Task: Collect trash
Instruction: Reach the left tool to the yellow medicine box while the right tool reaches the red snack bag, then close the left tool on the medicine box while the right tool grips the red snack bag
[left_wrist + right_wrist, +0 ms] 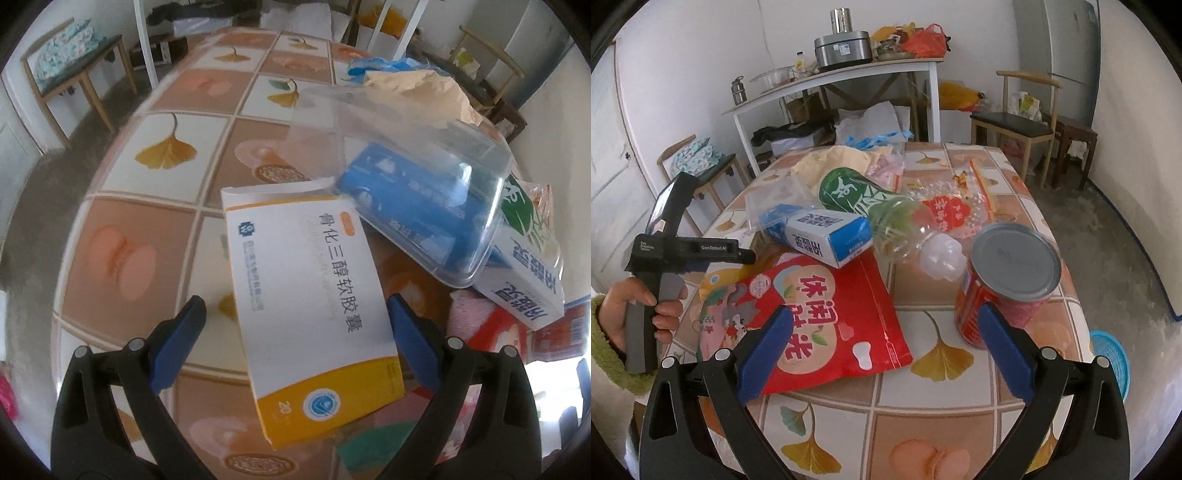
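In the left wrist view a white and yellow medicine box lies on the table between the open fingers of my left gripper, touching neither pad. Beyond it a clear plastic tub lies over a blue pack. In the right wrist view my right gripper is open and empty above the table's near edge. A red snack bag lies by its left finger and a red can stands by its right finger. A clear bottle with a green label and a blue and white carton lie behind.
The tiled tablecloth covers the table. My left hand-held gripper shows at the left in the right wrist view. A blue basket sits on the floor at the right. Chairs and a white side table stand behind.
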### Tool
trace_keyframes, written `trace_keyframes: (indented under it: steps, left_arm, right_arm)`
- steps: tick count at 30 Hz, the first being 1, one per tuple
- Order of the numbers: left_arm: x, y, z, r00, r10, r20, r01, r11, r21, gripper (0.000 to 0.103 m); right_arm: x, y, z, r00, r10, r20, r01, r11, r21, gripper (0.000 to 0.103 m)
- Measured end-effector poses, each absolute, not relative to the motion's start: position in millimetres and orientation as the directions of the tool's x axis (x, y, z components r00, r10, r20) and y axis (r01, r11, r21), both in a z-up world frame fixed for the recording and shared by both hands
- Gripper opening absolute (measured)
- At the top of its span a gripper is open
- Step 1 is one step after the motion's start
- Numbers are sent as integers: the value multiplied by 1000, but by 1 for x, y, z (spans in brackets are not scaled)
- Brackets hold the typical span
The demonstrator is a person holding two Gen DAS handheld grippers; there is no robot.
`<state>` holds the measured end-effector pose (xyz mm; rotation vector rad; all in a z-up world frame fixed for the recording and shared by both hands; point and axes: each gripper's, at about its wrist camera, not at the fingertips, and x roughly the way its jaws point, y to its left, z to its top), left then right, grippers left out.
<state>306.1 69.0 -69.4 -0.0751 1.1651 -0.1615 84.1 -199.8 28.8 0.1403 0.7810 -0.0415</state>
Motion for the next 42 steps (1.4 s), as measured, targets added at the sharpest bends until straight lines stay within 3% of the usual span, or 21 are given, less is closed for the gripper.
trace_keyframes:
  steps: [3,5,7,14,19,23,35,42]
  left_arm:
    - [303,80,-69,394,-160,-905,62,987,-148,92]
    - [300,88,-69,399,-167,-902,51,986,-160,81]
    - [296,96,-67,410,-153,-899,43,988,-149,76]
    - [275,111,-66,445,-148,-883,31,988,-151,75]
    - [250,115,-65,480,-156,-863,18,986,-167,75]
    - [234,110,-66,502,-153,-851,44,988,-151,75]
    - [219,111,-66,545,-164,-822,30,984,-176,75]
    - [216,110,-67,555,-169,-815,28,982,-184,75]
  right_arm:
    - [82,-200,25,695,39,-718,75,989,126,97]
    - [79,-201,22,681,83,-728,57,984,166,97]
    - [77,-201,16,651,183,-737,20,966,258,97]
    - [67,-185,-15,491,495,-717,-53,838,542,94]
    - [80,-178,-40,411,564,-716,27,778,628,78]
    - [91,-179,-41,429,566,-704,65,758,648,74]
    - [107,-196,-71,482,701,-526,233,476,848,51]
    - [106,-195,-85,495,740,-456,283,358,890,24]
